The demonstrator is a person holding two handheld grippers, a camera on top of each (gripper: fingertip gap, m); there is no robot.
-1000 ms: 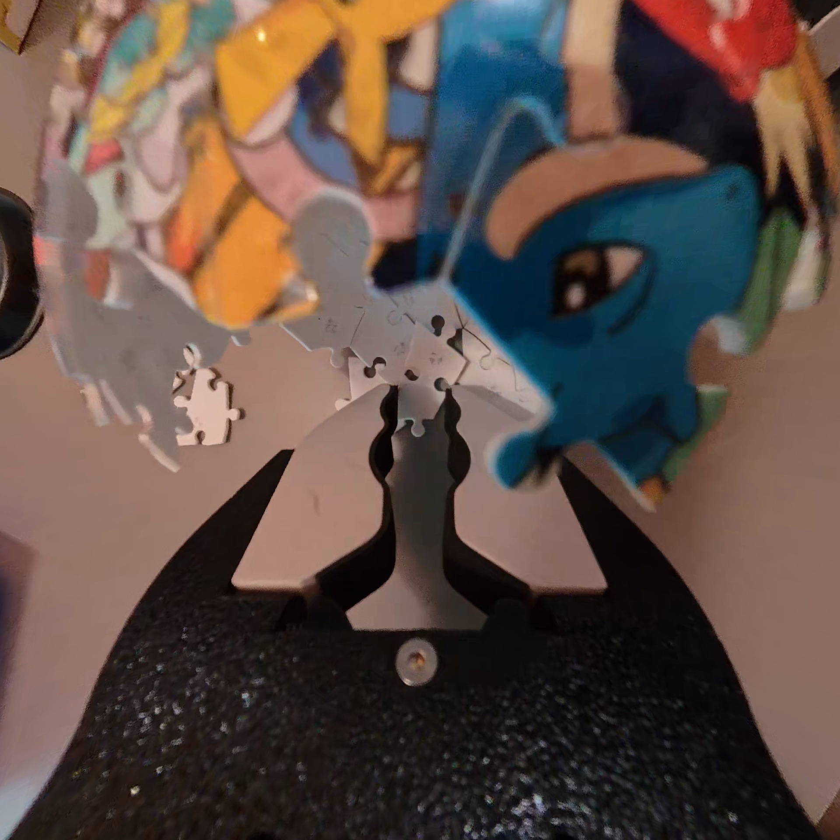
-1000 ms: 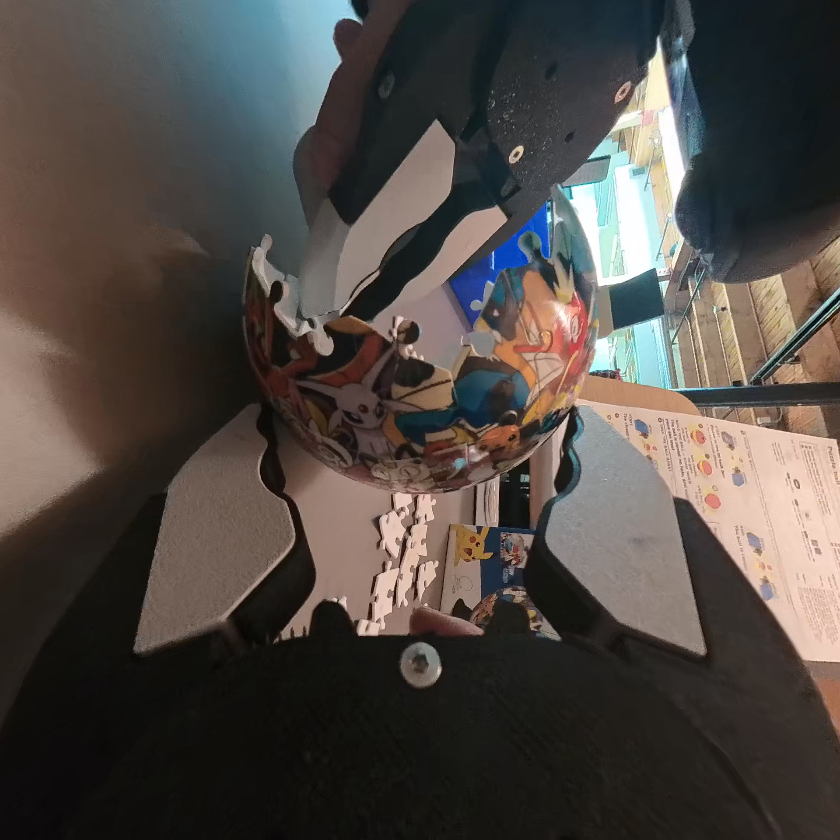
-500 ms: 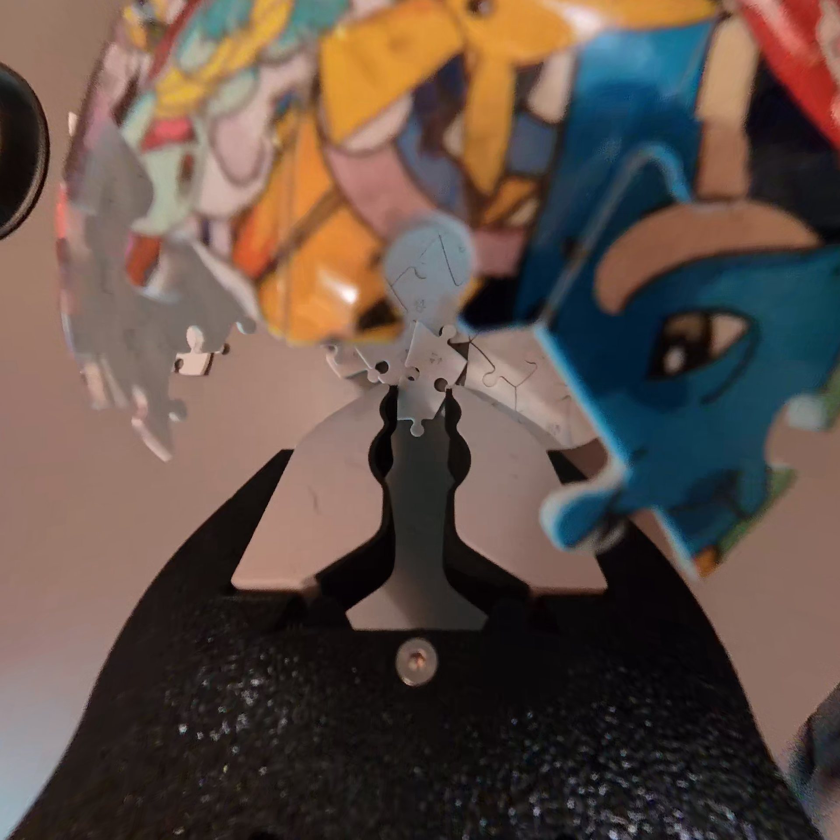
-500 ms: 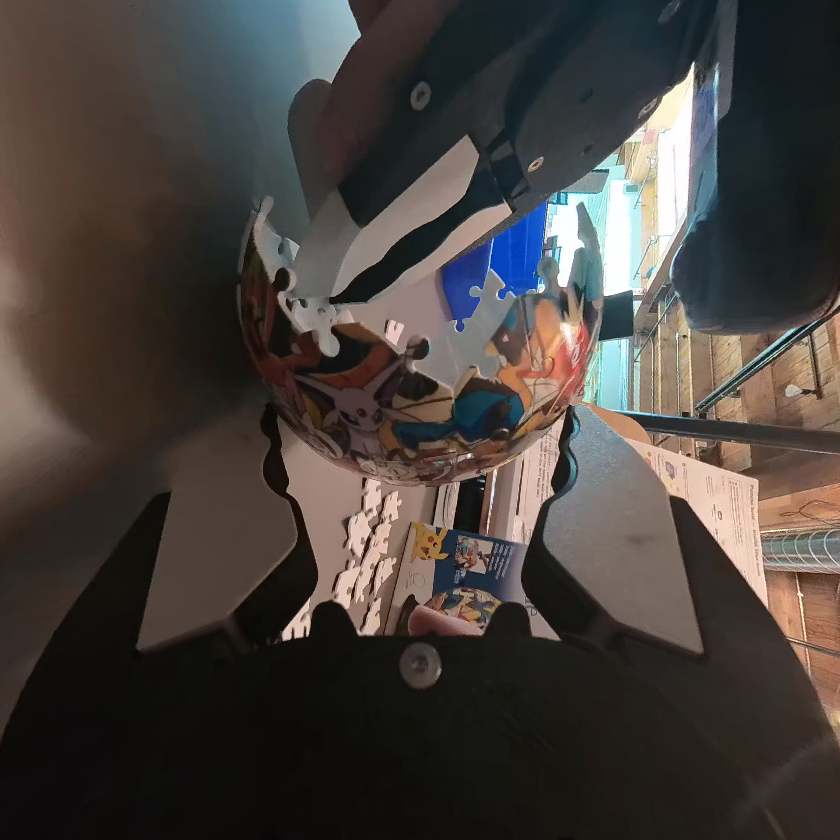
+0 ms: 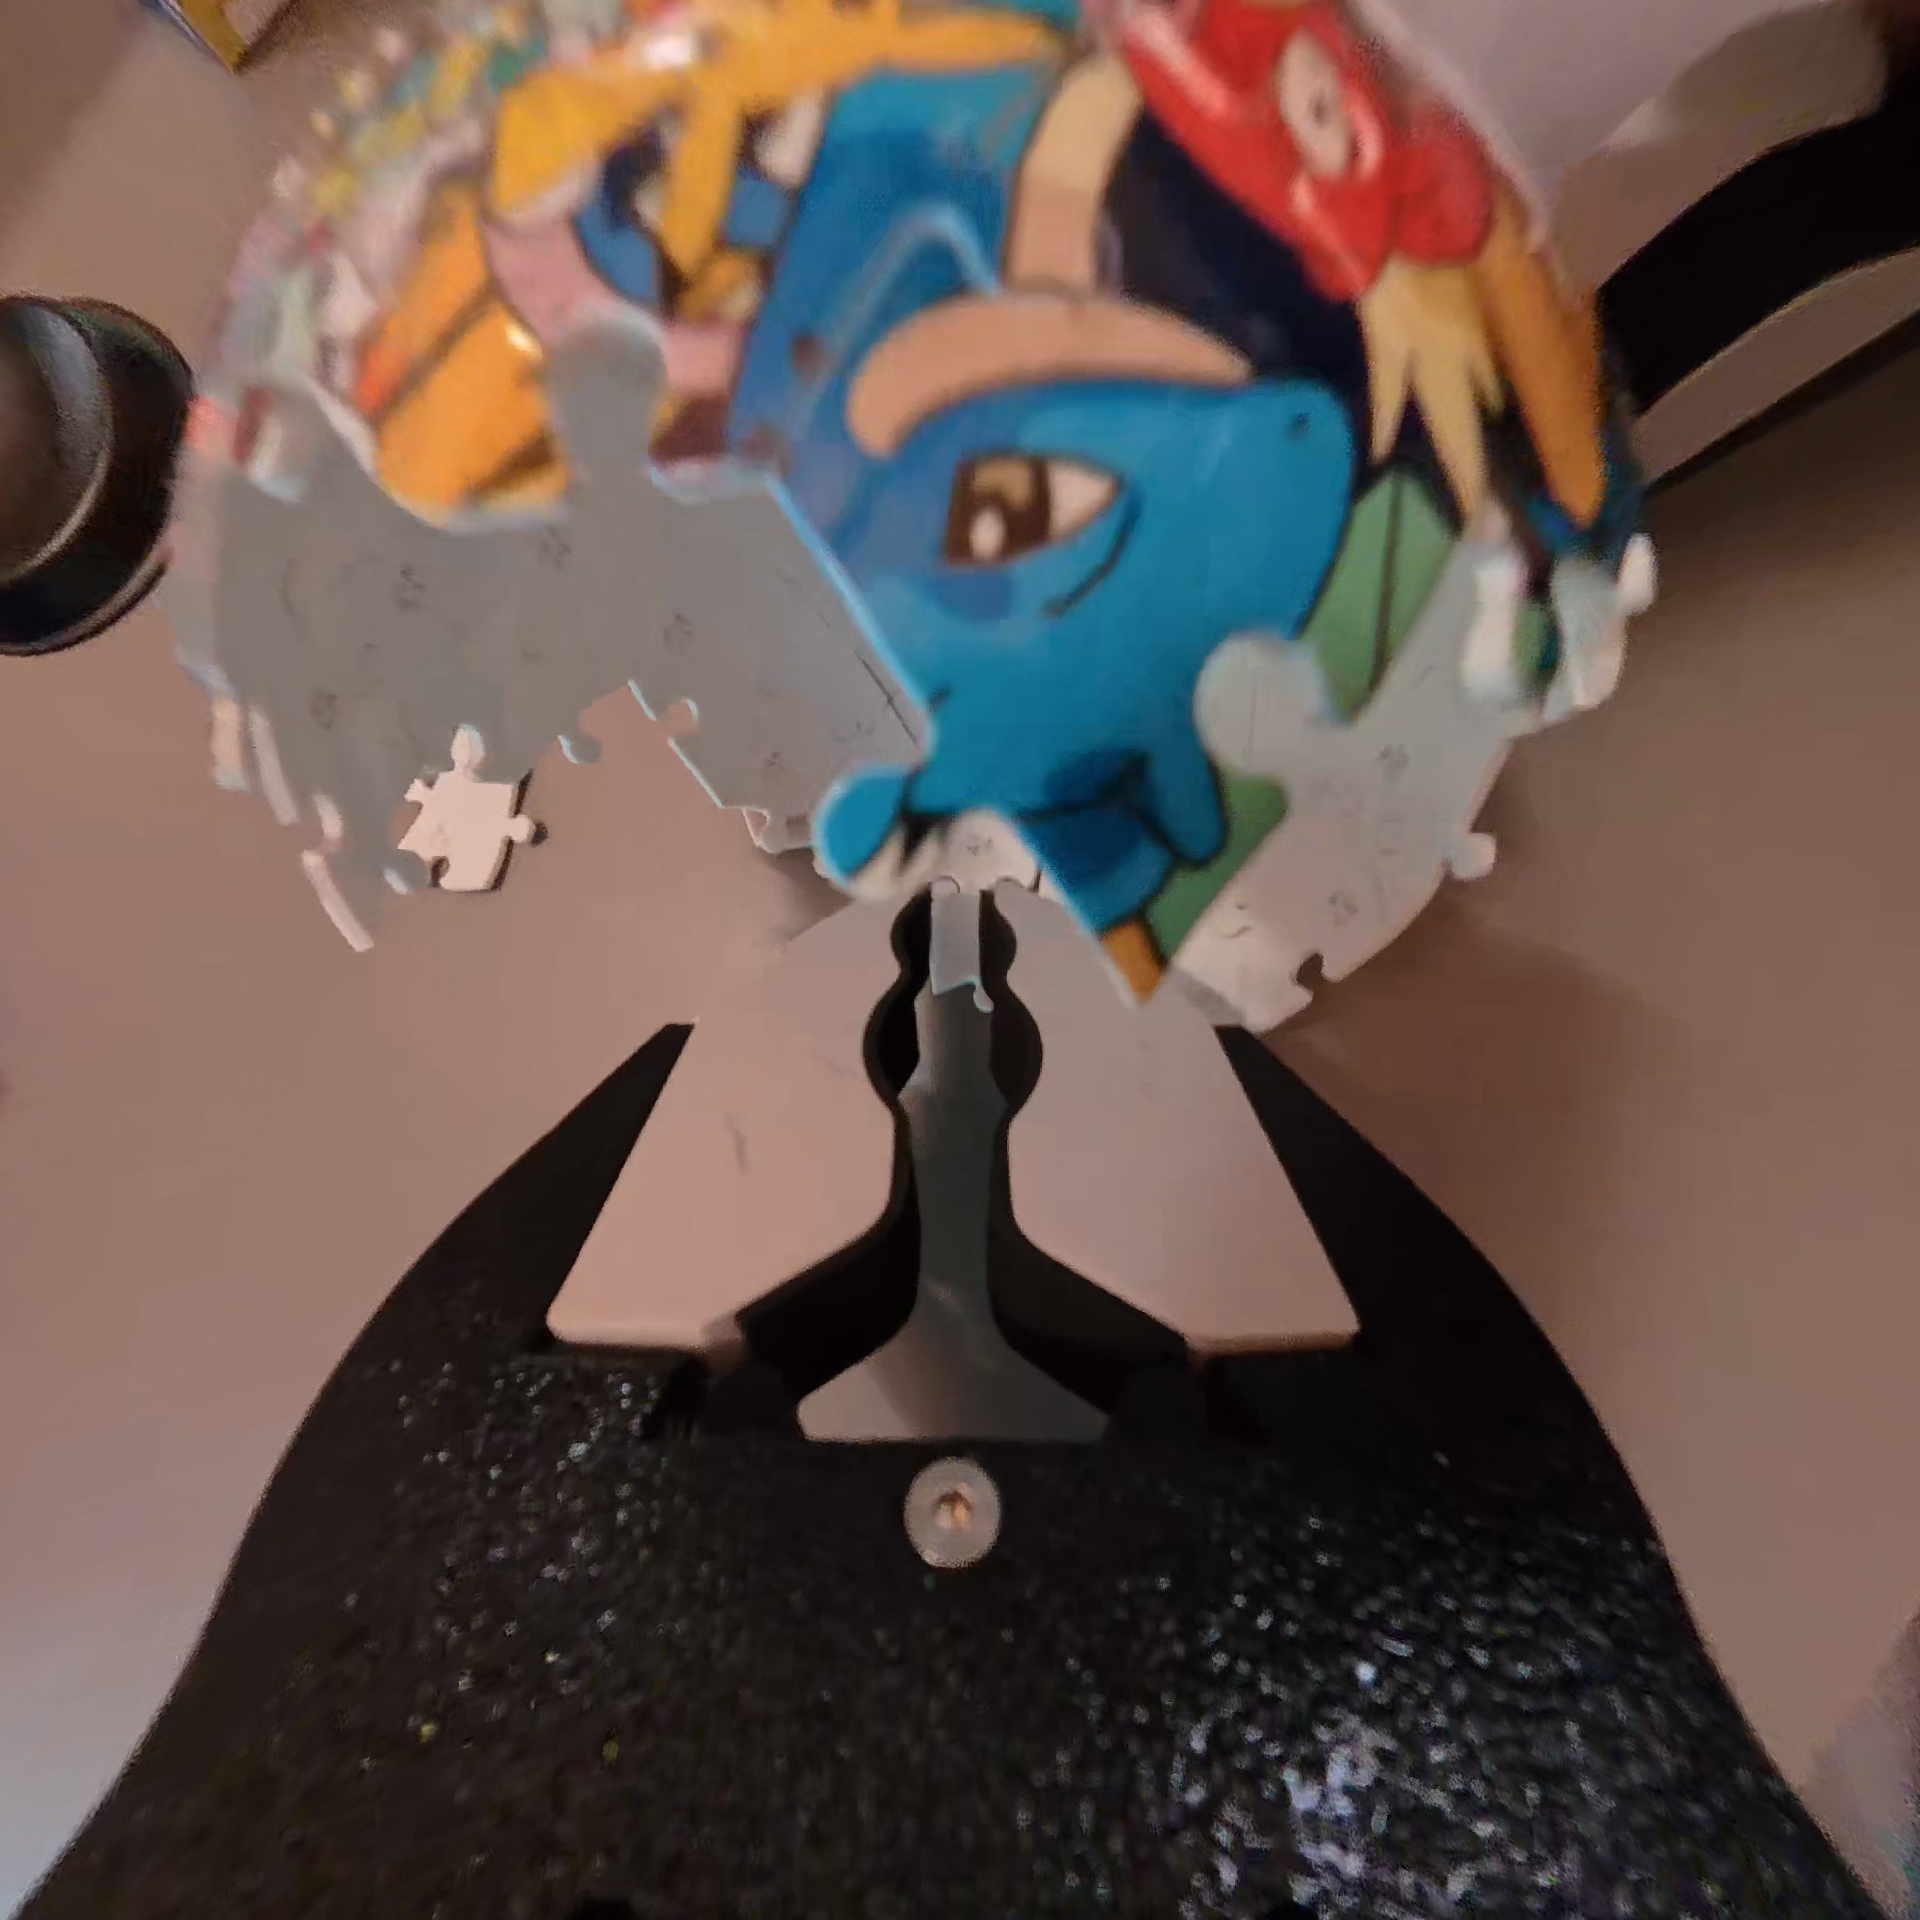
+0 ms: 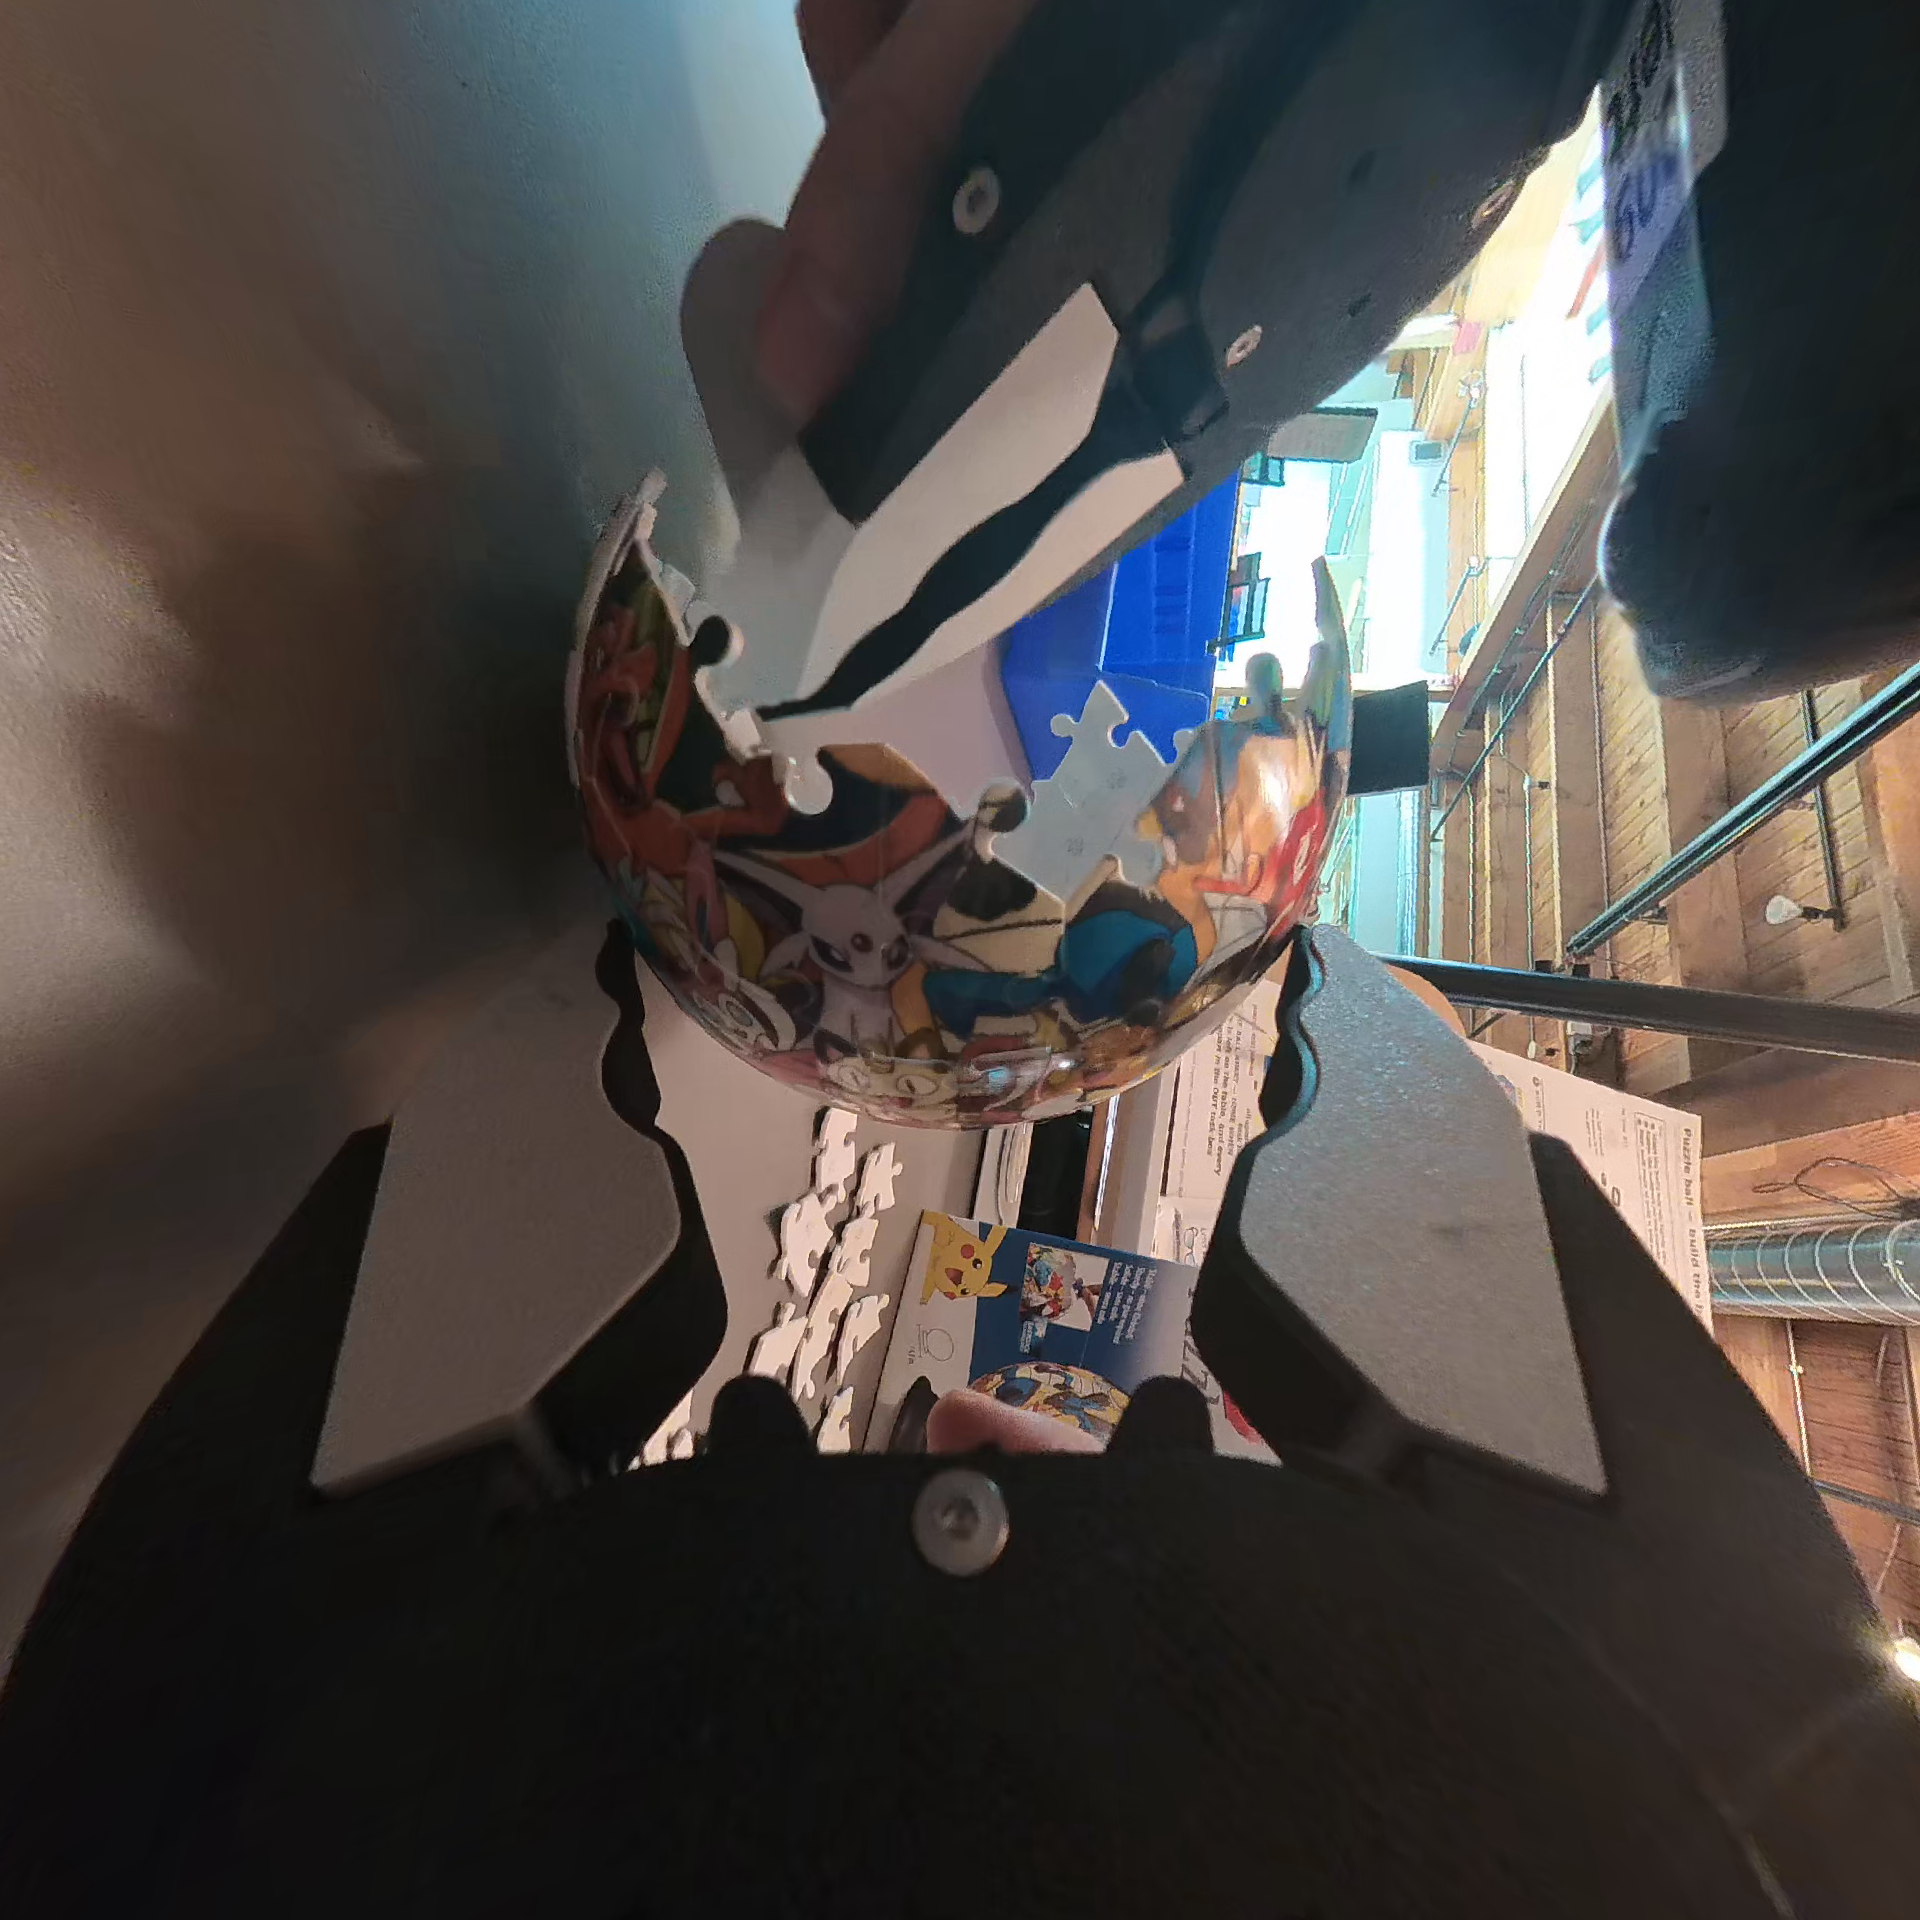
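Note:
A half-built puzzle ball (image 6: 935, 935) with colourful cartoon creatures sits between my right gripper's (image 6: 961, 977) two fingertips, which press its left and right sides. The ball's open top shows its pale inner face. My left gripper (image 5: 956, 935) is shut on a single pale puzzle piece (image 5: 956, 961) and holds it against the ball's (image 5: 1039, 540) jagged rim, just under a blue creature. In the right wrist view the left gripper (image 6: 790, 717) comes down from the top, tips at the rim's left side. A white piece (image 5: 462, 831) shows by the rim's lower left.
Loose white pieces (image 6: 831, 1278) lie on the table beside the puzzle box (image 6: 1039, 1309) and a printed sheet (image 6: 1621, 1174). A blue bin (image 6: 1122, 623) stands behind the ball. A person's hand (image 6: 831, 260) holds the left gripper. A dark round part (image 5: 62, 478) shows at the left edge. There is about 7 centimeters between the tips of the two grippers.
The ball has turned and shifted in the left wrist view, so the held piece now meets the rim under the blue creature. The right gripper's hold looks the same.

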